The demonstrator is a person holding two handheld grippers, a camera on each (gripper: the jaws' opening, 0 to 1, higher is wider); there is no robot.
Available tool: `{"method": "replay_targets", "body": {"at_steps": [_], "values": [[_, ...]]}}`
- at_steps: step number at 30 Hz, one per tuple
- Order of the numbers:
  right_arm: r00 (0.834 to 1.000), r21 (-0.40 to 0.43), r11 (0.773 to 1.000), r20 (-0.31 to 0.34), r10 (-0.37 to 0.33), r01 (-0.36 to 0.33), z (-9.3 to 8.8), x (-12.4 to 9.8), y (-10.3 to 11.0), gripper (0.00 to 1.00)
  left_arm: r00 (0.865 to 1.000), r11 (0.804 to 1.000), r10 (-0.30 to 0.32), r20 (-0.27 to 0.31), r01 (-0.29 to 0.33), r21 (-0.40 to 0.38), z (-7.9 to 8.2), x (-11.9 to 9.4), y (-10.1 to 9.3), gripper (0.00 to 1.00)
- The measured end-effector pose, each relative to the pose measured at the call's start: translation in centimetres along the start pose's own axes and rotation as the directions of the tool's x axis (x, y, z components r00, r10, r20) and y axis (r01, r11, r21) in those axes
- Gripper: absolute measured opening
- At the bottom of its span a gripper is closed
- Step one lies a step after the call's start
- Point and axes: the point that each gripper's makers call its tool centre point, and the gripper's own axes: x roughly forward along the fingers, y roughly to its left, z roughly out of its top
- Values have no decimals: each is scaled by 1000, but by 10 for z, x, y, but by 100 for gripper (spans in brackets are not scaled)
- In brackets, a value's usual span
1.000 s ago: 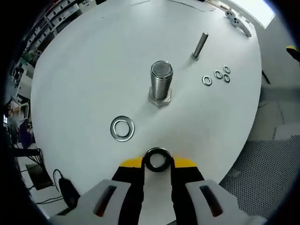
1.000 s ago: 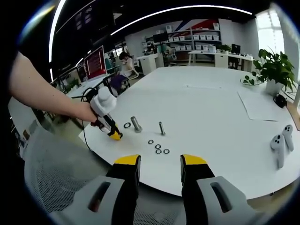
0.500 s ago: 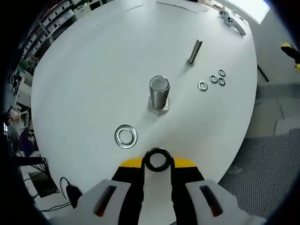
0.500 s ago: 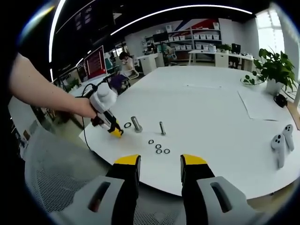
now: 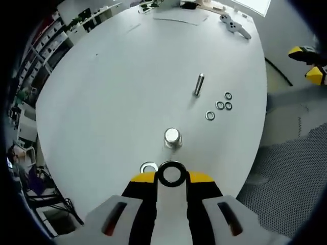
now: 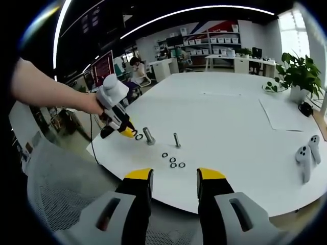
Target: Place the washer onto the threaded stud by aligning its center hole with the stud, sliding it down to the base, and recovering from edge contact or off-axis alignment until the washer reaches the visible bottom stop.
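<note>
In the left gripper view the left gripper (image 5: 171, 176) is clenched on a dark washer (image 5: 171, 173) pinched between its yellow-tipped jaws, held above the near edge of the white desk (image 5: 127, 76); the threaded stud (image 5: 172, 138) stands upright on its hex base just beyond the tips, and a second, silvery washer (image 5: 148, 167) lies flat on the desk beside the jaws. Further along the same edge stand a thinner bolt (image 5: 199, 84) and four small washers (image 5: 220, 105) in a loose cluster, with a game controller (image 5: 234, 25) near the far edge. In the right gripper view the right gripper (image 6: 172, 179) hangs off the desk's near edge with jaws released and nothing between them, a potted plant (image 6: 299, 76) sits at the desk's far right edge, and a person's hand (image 6: 94, 106) holds the left gripper over the stud.
</note>
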Motion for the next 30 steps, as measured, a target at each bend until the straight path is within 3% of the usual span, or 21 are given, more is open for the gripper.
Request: {"method": "replay_targets", "body": {"at_steps": [12,30], "values": [[1000,5,1000,5,-4,4,1,0,-1,37,1000,998,-12,25,11,61,31,-2,1,19],[1000,5,1000,5,-11,11,1,-1,-2,37,1000,994,-21,-6,22,108,38,13,0,19]]}}
